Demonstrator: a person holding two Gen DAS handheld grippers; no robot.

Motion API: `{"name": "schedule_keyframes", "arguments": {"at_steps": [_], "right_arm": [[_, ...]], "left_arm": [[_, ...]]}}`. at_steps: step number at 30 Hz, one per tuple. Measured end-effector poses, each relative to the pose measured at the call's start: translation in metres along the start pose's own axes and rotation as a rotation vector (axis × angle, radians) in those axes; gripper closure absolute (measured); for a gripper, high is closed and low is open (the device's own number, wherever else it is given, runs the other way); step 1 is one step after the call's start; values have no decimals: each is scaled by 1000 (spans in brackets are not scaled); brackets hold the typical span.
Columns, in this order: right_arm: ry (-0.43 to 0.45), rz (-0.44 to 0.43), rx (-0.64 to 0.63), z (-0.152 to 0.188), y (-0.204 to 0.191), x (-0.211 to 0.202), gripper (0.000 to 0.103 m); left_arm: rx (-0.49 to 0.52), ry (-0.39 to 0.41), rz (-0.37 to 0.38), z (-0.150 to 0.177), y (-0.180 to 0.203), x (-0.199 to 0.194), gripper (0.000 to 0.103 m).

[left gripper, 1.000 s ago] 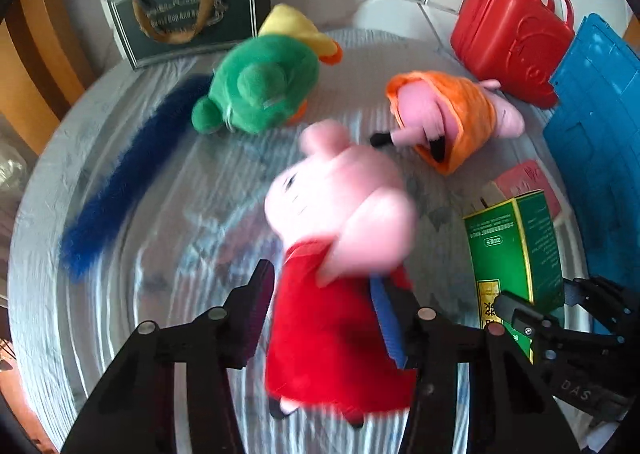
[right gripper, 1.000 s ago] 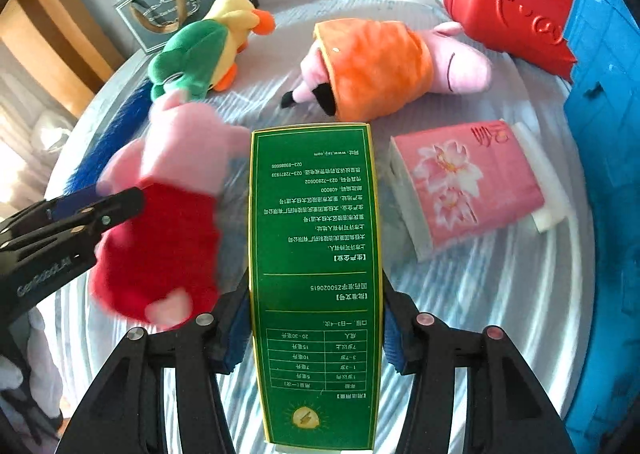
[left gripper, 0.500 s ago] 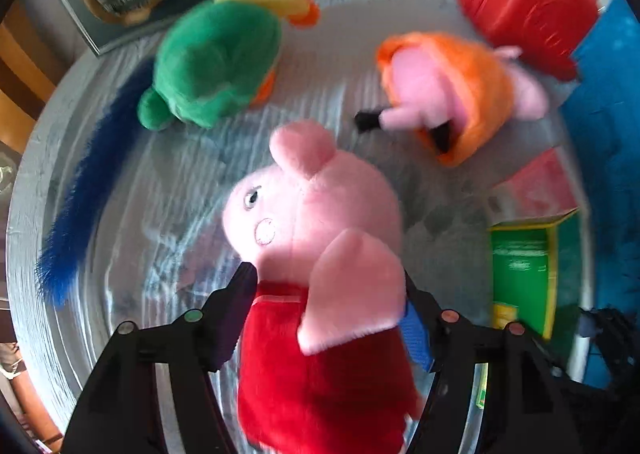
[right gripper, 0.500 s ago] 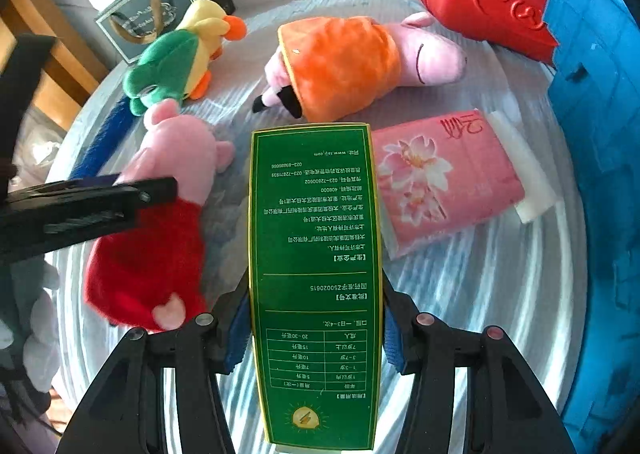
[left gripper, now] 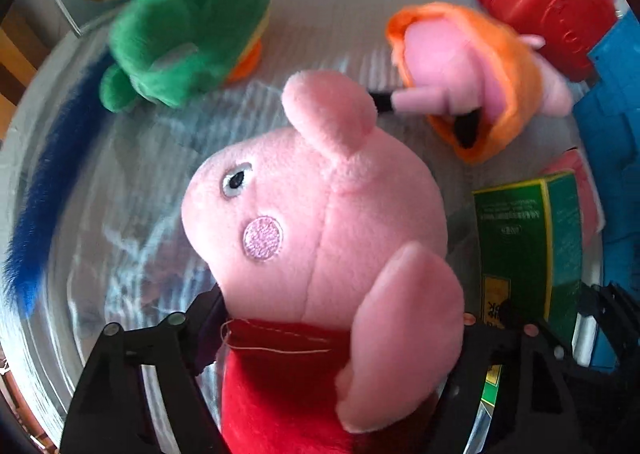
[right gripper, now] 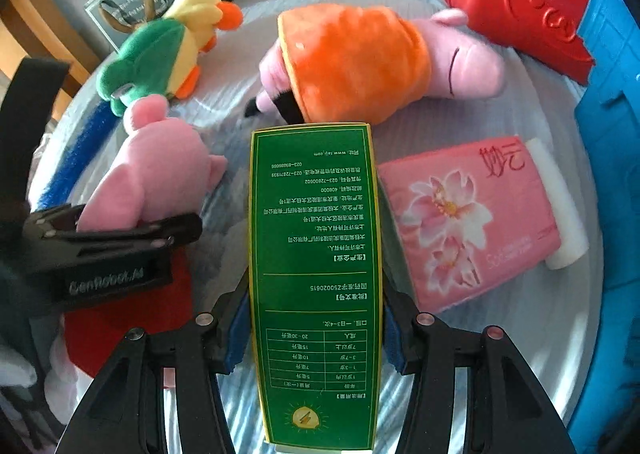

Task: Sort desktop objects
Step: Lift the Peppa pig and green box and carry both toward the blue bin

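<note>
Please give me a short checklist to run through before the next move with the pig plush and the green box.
1. Right gripper clamped on green box: ok.
2. Left gripper jaws opening around pig plush in red dress: ok.
3. Pig resting on table: cannot tell.
4. Bare table ahead of box, before the pink tissue pack: ok.
5. Box apart from left gripper: ok.

My left gripper (left gripper: 332, 330) points steeply down, its jaws opening around the pig toy (left gripper: 320, 221) between them. My right gripper (right gripper: 314, 328) also points steeply down, jaws clamped on the green box (right gripper: 314, 274).
</note>
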State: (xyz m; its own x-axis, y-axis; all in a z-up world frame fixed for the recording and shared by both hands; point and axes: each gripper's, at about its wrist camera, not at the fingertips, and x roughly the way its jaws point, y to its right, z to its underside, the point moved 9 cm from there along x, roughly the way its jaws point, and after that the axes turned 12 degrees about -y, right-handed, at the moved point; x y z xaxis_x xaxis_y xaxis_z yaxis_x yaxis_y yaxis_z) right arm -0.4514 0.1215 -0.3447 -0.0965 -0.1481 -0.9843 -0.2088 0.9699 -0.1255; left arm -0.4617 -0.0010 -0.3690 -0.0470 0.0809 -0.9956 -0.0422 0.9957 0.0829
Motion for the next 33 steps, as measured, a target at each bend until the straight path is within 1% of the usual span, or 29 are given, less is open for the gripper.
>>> {"name": "schedule_keyframes", "arguments": {"at_steps": [1, 5, 8, 12, 15, 17, 19, 22, 29, 31, 33], "right_arm": [[10, -3, -2, 1, -1, -4, 50], [80, -8, -23, 9, -9, -33, 50], [144, -20, -43, 20, -19, -64, 50], [255, -26, -63, 40, -34, -114, 50], [333, -30, -73, 52, -39, -152, 50], [374, -36, -80, 58, -40, -173, 50], [425, -43, -93, 69, -40, -197, 50], [479, -55, -116, 82, -35, -224, 50], [520, -87, -188, 117, -22, -255, 50], [531, -92, -184, 129, -17, -263, 50], [536, -95, -171, 140, -11, -269, 50]], "left_arm": [[2, 21, -7, 4, 0, -7, 24], [-8, 150, -6, 27, -3, -56, 24], [-26, 261, -25, 49, -6, -99, 25], [-35, 399, -55, 77, -16, -160, 25], [-41, 473, -62, 92, -20, -194, 25], [-39, 524, -74, 108, -15, -217, 25], [-38, 561, -88, 119, -9, -233, 25], [-54, 597, -94, 140, 4, -251, 25], [-97, 624, -101, 180, 27, -267, 25], [-103, 629, -102, 196, 29, -270, 25], [-97, 630, -102, 203, 35, -273, 25]]}}
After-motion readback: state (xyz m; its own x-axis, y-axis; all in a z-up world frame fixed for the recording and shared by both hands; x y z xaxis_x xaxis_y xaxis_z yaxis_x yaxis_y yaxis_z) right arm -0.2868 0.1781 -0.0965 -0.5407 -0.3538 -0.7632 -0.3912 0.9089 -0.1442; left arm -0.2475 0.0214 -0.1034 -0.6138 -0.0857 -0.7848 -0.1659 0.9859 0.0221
